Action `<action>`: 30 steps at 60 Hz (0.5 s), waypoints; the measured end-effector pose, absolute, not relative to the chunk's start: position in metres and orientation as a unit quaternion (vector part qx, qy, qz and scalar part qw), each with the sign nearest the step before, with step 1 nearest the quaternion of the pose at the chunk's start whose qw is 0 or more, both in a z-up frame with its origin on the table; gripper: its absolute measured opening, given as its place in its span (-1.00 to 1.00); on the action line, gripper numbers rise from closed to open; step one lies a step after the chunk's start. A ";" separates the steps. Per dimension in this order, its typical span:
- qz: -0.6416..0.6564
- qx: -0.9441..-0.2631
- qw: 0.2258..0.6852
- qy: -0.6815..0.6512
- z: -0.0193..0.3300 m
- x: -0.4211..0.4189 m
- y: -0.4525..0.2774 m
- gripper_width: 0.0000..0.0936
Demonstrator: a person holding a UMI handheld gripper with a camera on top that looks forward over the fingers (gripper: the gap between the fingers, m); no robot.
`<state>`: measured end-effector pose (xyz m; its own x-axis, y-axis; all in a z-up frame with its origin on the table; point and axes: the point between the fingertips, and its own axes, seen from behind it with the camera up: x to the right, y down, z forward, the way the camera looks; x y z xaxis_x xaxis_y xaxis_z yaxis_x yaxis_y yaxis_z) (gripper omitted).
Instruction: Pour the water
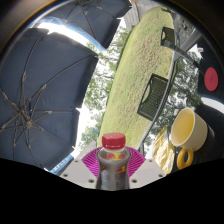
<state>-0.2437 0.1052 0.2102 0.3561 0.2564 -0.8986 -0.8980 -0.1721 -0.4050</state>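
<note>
A dark bottle (112, 165) with a red cap and a red-yellow label stands between my fingers, and my gripper (112, 168) is shut on it; the magenta pads (93, 158) press on both its sides. A yellow mug (185, 131) with a handle stands on the table to the right of the bottle, beyond the right finger. The bottle stays upright relative to the fingers, its cap toward the scene ahead.
A long yellow-green table (150, 60) stretches ahead with a dark open frame (155, 98) on it. A large grey open umbrella (45, 90) fills the left. A red disc (211, 77) lies far right. Trees show beyond.
</note>
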 end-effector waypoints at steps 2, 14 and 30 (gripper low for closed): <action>0.521 -0.570 0.554 0.310 0.205 -0.229 0.113 -0.33; 0.616 -0.513 0.409 0.436 0.165 -0.196 0.135 -0.30; 0.615 -0.536 0.383 0.433 0.161 -0.189 0.119 -0.30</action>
